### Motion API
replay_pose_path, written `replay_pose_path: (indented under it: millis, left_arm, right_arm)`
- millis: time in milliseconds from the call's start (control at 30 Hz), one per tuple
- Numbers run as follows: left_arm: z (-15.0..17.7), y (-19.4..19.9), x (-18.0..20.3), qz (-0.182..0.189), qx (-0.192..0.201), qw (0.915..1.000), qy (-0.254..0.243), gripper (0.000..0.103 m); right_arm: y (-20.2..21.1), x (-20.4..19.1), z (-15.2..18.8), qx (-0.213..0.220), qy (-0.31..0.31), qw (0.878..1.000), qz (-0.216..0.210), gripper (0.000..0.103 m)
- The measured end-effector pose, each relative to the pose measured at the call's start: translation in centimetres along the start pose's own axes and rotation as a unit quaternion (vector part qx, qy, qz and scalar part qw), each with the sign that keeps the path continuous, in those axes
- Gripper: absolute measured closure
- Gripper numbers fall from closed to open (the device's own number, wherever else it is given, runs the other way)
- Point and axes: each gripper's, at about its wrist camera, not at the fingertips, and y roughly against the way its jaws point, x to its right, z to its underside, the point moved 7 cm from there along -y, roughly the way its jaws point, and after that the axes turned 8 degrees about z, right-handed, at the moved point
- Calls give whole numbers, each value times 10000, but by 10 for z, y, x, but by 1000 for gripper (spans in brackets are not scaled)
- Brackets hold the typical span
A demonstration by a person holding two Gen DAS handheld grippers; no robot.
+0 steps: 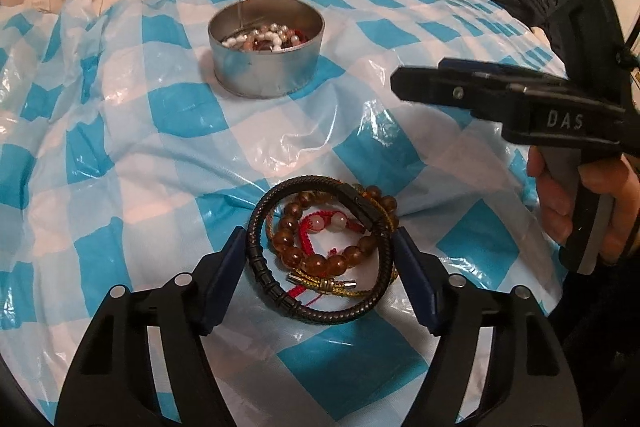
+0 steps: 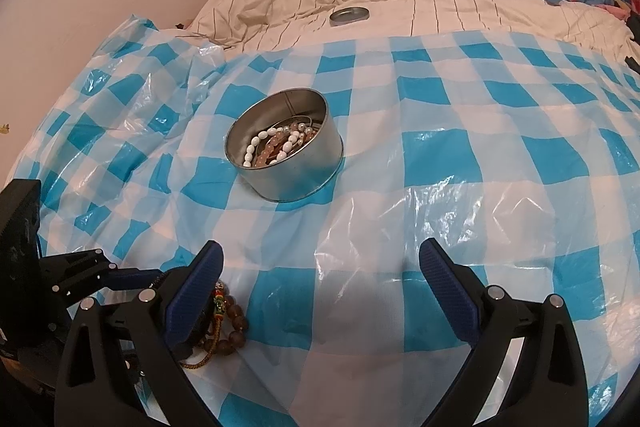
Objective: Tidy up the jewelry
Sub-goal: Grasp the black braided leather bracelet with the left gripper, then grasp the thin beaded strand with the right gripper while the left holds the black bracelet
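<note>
Bracelets [image 1: 320, 251] between left claw [image 1: 320, 259] pads

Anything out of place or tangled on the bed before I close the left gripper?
Yes: the black braided bracelet, amber bead bracelet, red cord and gold cord lie overlapped in one pile. The tin's lid sits apart on the quilt.

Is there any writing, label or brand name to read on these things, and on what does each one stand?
"DAS": raised letters on the black body of the right gripper, seen from the left wrist camera.
No other text shows: the round tin and the checked plastic sheet bear none.
</note>
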Motion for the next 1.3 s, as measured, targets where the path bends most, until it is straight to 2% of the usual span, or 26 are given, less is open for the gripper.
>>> replay_pose_path:
  millis: [167, 333, 400, 500, 567, 600, 667, 867, 967, 1000, 1100, 1233, 1300]
  left_arm:
    - [-13, 29, -20, -34, 454, 9986, 261, 34]
    - [-21, 57, -59, -213, 980, 9904, 950, 34]
    - [-24, 60, -68, -245, 1070, 9878, 1103, 34]
    - [-25, 60, -69, -244, 1106, 9873, 1116, 34]
    - [-26, 59, -67, -234, 1094, 9879, 1073, 34]
    - [-26, 58, -66, -225, 1091, 9881, 1059, 34]
    - [-26, 57, -66, -221, 1080, 9883, 1053, 34]
    - [-26, 55, -67, -209, 1099, 9879, 1074, 34]
    - [-27, 54, -68, -225, 1101, 9879, 1070, 34]
    - [-27, 54, -68, -223, 1103, 9878, 1073, 34]
    - [-28, 54, -68, -213, 1115, 9878, 1069, 34]
    - [-28, 58, -70, -220, 1167, 9868, 1100, 34]
    - [-29, 60, -71, -232, 1201, 9862, 1117, 34]
  right_arm:
    - [0, -4, 2, 2, 60, 10000, -71, 9]
    - [0, -37, 13, -66, 666, 9968, -437, 9]
    - [-2, -53, 21, -121, 981, 9937, -534, 9]
    - [-4, -62, 27, -107, 1286, 9907, -442, 9]
    - [-4, -64, 28, -89, 1327, 9898, -509, 17]
    - [-5, -64, 28, -130, 1321, 9896, -549, 33]
    - [-9, -62, 30, -253, 1343, 9891, -554, 49]
    - [-10, -76, 39, -286, 1636, 9836, -697, 59]
    - [-15, -82, 47, -404, 1808, 9802, -705, 80]
    - [-18, -83, 49, -463, 1872, 9789, -674, 92]
    - [-17, -85, 50, -415, 1945, 9774, -714, 96]
    - [-2, -83, 39, -264, 1589, 9797, -1191, 97]
    - [10, -82, 30, -115, 1357, 9779, -1586, 97]
